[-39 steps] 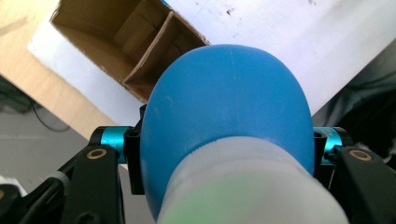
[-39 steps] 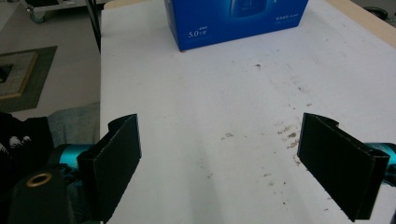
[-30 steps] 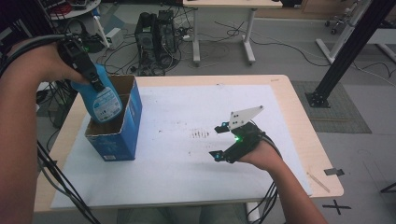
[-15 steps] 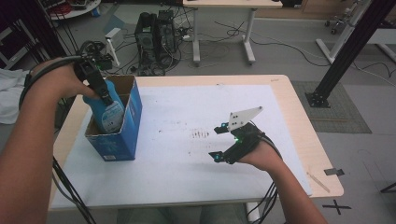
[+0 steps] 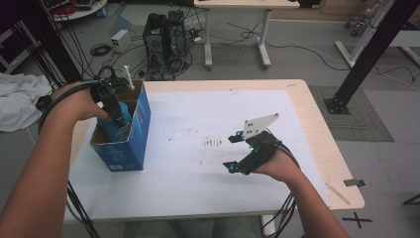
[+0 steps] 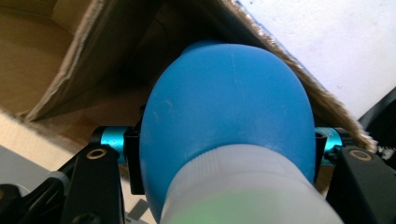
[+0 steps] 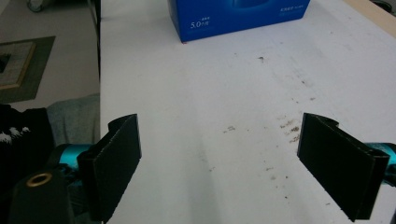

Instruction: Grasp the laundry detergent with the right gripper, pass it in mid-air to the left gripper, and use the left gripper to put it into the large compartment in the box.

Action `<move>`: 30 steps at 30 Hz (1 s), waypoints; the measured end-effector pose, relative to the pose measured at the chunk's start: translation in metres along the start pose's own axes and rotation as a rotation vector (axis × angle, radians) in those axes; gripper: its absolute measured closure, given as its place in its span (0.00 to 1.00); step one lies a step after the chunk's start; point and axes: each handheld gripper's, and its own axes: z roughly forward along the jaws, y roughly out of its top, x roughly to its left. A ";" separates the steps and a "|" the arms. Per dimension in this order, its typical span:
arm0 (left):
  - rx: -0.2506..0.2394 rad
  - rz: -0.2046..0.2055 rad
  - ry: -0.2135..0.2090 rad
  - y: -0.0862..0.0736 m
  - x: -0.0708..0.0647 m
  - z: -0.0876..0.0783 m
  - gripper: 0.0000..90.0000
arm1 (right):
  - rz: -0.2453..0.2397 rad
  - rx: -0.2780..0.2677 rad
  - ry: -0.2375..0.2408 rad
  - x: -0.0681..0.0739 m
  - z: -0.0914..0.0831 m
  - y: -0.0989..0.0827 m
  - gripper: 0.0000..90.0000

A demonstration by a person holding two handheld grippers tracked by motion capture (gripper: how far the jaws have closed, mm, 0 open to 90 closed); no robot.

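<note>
Table (image 5: 198,198): white sheet on top, faint dirt specks mid-sheet, ahead of the right fingertips.
Box (image 5: 141,126): blue carton, top flaps open, brown inside. Stands near the table's left edge, well apart from the right gripper. In the right gripper view the carton (image 7: 233,16) sits far out beyond the jaws.
Bottle (image 6: 224,121): blue rounded body, pale ribbed cap toward the camera. Sits squarely between the left jaws, already partly down inside the box, carton wall (image 6: 280,70) just beside its far end. In the high view the bottle (image 5: 121,116) is visible just beyond the fingers, below the box rim.
Left gripper (image 5: 116,111): clenched on the bottle, a jaw pressing each flank. Pointing steeply down into the box opening.
Right gripper (image 5: 233,152): jaws spread wide, nothing between them, bare table beneath. Hand resting low on the sheet.
Long axis: bottle runs out along the left fingers, cap end nearest the palm, rounded end leading into the box.
Key relation: box floor lies straight beyond the bottle's leading end; floor itself hidden by the bottle.
Nearer hand: left by far, it has the bottle; right is well off.
Next move, my guess: lower further till the bottle seats, then let go. Risk: snagging the frayed flap edge.
</note>
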 end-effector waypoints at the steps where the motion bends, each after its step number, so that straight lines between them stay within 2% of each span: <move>1: 0.001 0.026 0.006 0.000 0.001 0.003 0.43 | -0.001 0.001 0.002 0.000 0.000 0.000 0.14; 5: 0.008 0.035 0.001 0.001 0.002 0.013 0.43 | 0.004 0.008 0.001 0.000 -0.001 0.000 0.14; 6: 0.004 0.024 0.002 0.000 0.001 0.015 0.43 | 0.006 0.008 -0.002 0.000 -0.001 -0.001 0.14; 9: 0.019 0.039 0.001 0.001 0.003 0.020 0.43 | 0.005 0.012 -0.002 0.000 -0.001 -0.001 0.14; 13: 0.017 0.041 -0.002 0.000 0.004 0.028 0.43 | 0.005 0.015 -0.001 0.001 0.000 0.000 0.14; 14: 0.005 0.029 -0.003 0.000 0.004 0.031 0.43 | 0.004 0.015 -0.003 0.001 0.000 0.000 0.14; 15: 0.018 0.045 -0.002 0.000 0.005 0.032 0.43 | 0.004 0.019 0.000 0.001 0.000 0.000 0.14; 16: 0.014 0.042 -0.004 0.000 0.005 0.034 0.43 | 0.006 0.022 -0.001 0.001 0.001 0.000 0.14; 18: -0.004 0.049 -0.003 -0.001 0.005 0.033 0.43 | 0.006 0.021 -0.002 0.001 0.001 0.000 0.14; 27: 0.021 0.047 -0.001 0.000 0.004 0.034 0.43 | 0.006 0.015 -0.005 0.001 0.002 -0.001 0.14; 30: 0.028 0.039 0.014 0.000 0.002 0.035 0.40 | 0.005 0.018 -0.003 0.001 0.002 -0.001 0.14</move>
